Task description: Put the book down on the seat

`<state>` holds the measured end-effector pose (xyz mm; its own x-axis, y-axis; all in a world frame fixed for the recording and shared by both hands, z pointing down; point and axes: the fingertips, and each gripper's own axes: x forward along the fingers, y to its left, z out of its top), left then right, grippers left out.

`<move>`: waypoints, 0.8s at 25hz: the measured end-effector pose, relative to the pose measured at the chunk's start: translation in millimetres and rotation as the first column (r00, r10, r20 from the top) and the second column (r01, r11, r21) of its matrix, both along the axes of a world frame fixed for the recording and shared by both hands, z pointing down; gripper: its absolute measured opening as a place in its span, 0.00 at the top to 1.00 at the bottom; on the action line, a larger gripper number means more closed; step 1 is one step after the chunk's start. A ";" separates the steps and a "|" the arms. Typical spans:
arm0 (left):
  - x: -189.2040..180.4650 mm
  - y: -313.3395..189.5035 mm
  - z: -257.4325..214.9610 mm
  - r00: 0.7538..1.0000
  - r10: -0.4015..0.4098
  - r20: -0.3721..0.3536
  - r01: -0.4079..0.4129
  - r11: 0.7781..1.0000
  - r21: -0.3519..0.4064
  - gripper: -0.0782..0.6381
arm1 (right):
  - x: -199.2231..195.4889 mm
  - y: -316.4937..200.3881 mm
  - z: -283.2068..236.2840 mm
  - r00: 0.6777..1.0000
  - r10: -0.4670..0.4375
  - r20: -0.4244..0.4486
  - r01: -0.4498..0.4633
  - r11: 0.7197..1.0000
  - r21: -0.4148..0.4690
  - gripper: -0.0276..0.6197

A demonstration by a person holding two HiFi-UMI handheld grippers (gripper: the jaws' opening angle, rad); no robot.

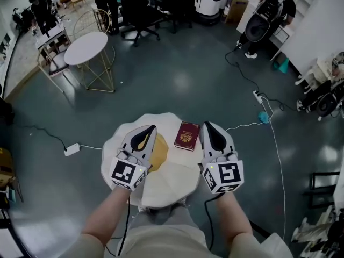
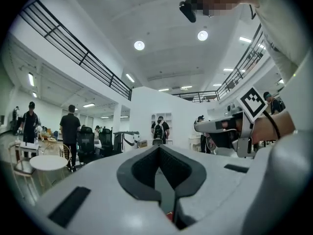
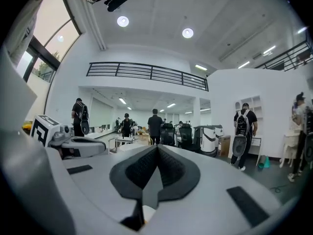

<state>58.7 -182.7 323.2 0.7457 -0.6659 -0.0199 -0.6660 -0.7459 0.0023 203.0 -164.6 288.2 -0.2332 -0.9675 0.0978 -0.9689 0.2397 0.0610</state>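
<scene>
A dark red book (image 1: pixel 187 136) lies flat on the cream seat (image 1: pixel 166 184), at its far side and between my two grippers. Nothing holds it. My left gripper (image 1: pixel 151 127) hovers over the seat's left part, its jaws together and empty; in the left gripper view its tips (image 2: pixel 159 147) meet. My right gripper (image 1: pixel 206 124) is just right of the book, apart from it, with its jaws together and empty (image 3: pixel 157 147). Both grippers point away from me, level with each other.
A yellow patch (image 1: pixel 159 153) shows on the seat under the left gripper. A white round table (image 1: pixel 86 48) stands far left, with office chairs (image 1: pixel 141 12) behind it. Cables and a power strip (image 1: pixel 71 149) lie on the grey floor. People stand at the right wall (image 1: pixel 271 7).
</scene>
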 end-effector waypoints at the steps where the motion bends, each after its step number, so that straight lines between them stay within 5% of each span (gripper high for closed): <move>1: -2.2 4.8 -11.8 1.000 0.001 -0.005 -0.001 1.000 0.007 0.89 | 0.7 5.1 -9.5 1.000 -0.001 0.001 0.001 1.000 0.011 0.95; 5: -13.0 21.6 -49.2 1.000 -0.002 0.020 0.001 0.998 0.067 0.89 | -2.2 25.0 -44.7 0.999 -0.019 0.033 0.018 0.999 0.050 0.95; 14: -57.3 80.7 -117.8 0.999 0.006 -0.046 -0.001 0.995 0.103 0.89 | -50.5 82.4 -107.7 0.991 -0.131 0.020 0.127 0.983 0.136 0.95; 20: -83.5 114.2 -134.5 0.991 -0.015 -0.133 0.024 0.998 0.064 0.89 | -90.5 110.0 -109.1 0.965 -0.218 0.144 0.200 0.971 0.131 0.95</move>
